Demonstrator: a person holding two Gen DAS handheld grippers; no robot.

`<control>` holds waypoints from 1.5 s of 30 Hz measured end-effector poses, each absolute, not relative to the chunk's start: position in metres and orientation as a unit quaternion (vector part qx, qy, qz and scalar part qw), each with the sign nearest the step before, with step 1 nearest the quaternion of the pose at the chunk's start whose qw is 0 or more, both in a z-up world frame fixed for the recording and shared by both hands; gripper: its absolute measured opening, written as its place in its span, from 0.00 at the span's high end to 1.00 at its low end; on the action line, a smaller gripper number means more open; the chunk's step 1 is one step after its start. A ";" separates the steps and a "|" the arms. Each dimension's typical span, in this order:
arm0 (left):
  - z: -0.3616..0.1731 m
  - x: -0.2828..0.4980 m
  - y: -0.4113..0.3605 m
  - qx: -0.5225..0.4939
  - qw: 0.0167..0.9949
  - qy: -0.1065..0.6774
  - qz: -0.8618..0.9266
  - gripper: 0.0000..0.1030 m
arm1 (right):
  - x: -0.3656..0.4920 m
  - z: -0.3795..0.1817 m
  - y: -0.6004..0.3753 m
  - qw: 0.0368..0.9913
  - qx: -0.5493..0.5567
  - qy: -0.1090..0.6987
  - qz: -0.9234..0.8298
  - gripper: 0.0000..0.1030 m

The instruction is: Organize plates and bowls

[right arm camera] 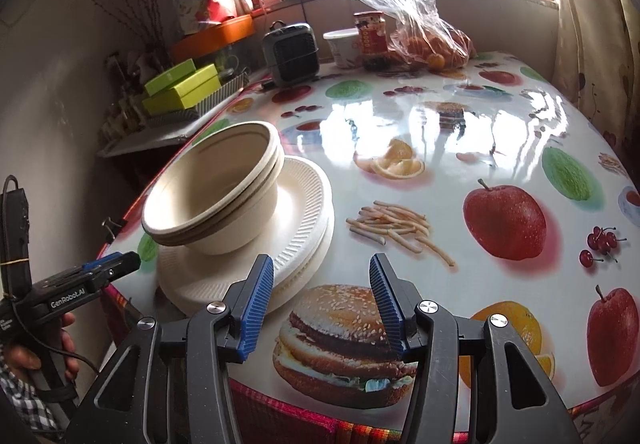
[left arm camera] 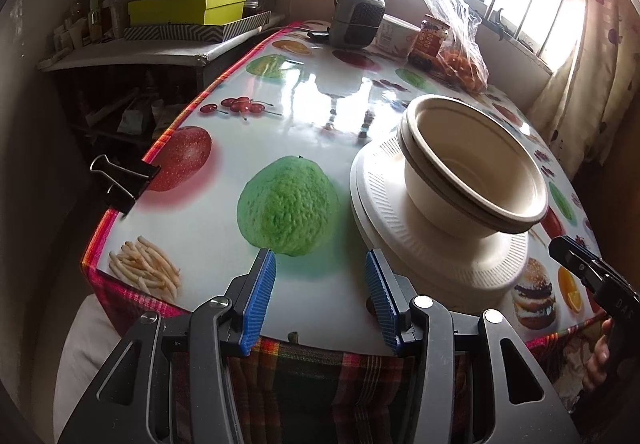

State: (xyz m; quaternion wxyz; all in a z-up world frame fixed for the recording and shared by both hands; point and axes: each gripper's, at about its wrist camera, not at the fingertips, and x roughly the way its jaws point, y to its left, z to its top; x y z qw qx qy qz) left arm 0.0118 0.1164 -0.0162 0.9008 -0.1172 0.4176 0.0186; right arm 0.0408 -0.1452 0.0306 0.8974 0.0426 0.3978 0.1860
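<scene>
Left gripper (left arm camera: 320, 294): jaws apart, nothing between them, held at the near edge of the table (left arm camera: 320, 100) over the printed green fruit. A black binder clip (left arm camera: 120, 180) grips the table's left edge.

Just right of this gripper, near the table's near edge, stands a stack of white ribbed plates (left arm camera: 400, 204). Nested cream bowls (left arm camera: 472, 168) sit on the top plate, upright, rims slightly offset from one another. The exact count of plates and bowls cannot be told.

Right gripper (right arm camera: 322, 302): jaws apart, empty, held over the printed burger, its left finger just beside the plates' rim; contact cannot be told.

Far side of the table: a small grey appliance (right arm camera: 292, 54), a white tub (right arm camera: 342, 46), a red-labelled jar (right arm camera: 372, 40) and a clear bag of oranges (right arm camera: 432, 44).
</scene>
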 end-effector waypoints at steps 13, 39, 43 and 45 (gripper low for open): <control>-0.032 -0.003 0.100 -0.088 0.904 0.417 0.021 0.51 | 0.022 0.012 -0.133 0.900 -0.006 0.404 0.166 0.34; -0.040 -0.006 0.089 -0.046 0.916 0.397 0.035 0.42 | 0.016 -0.009 -0.109 0.897 -0.051 0.416 0.140 0.18; -0.040 -0.006 0.088 -0.047 0.916 0.396 0.035 0.42 | 0.015 -0.009 -0.108 0.898 -0.051 0.415 0.137 0.18; -0.040 -0.006 0.088 -0.045 0.916 0.397 0.036 0.42 | 0.015 -0.010 -0.107 0.898 -0.051 0.415 0.136 0.18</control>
